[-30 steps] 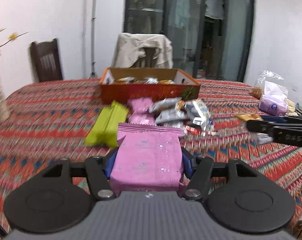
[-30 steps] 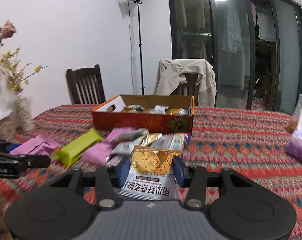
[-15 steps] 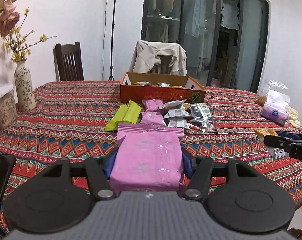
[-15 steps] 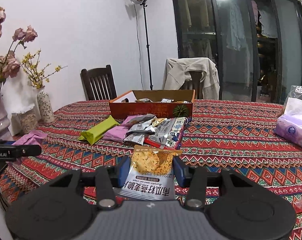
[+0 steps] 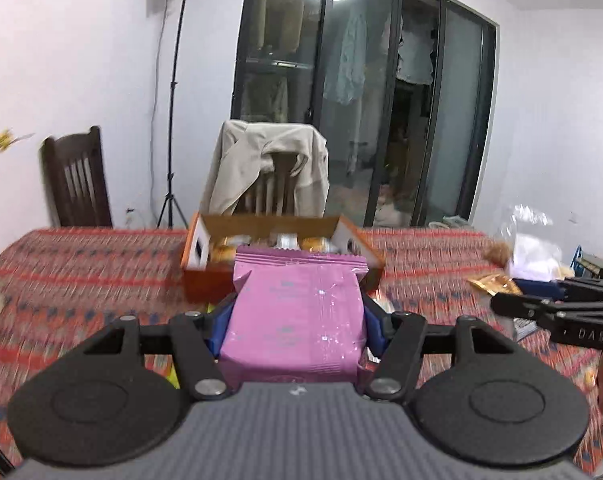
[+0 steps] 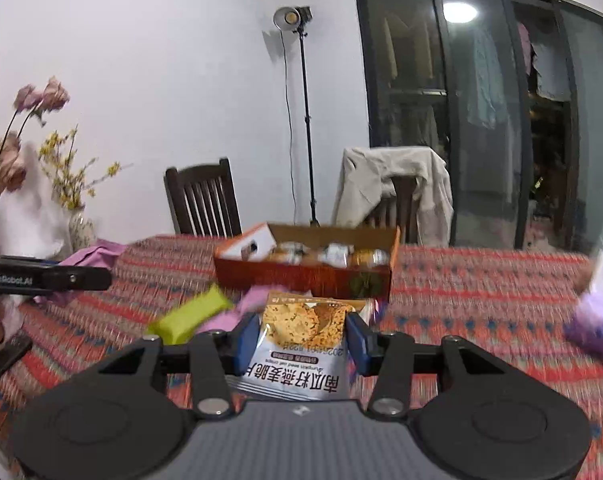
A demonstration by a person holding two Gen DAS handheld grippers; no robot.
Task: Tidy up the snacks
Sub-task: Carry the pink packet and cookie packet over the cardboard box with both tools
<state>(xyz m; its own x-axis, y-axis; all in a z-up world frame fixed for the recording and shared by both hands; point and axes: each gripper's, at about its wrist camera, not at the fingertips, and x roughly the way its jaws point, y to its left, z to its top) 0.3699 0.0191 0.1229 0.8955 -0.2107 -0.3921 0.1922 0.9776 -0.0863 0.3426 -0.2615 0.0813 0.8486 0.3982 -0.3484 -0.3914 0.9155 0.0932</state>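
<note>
My left gripper (image 5: 297,320) clamps the pink packet (image 5: 295,316); my right gripper (image 6: 301,338) clamps the oat crisp packet (image 6: 303,340). The snack box (image 6: 309,280) sits at twelve o'clock. Recommendation: carry both level, clear the near wall, release inside.

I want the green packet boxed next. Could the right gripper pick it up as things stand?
Probably not yet. The right gripper is already shut on an oat crisp packet, so its jaws are full. The green packet lies uncovered on the tablecloth, otherwise unobstructed.
</note>
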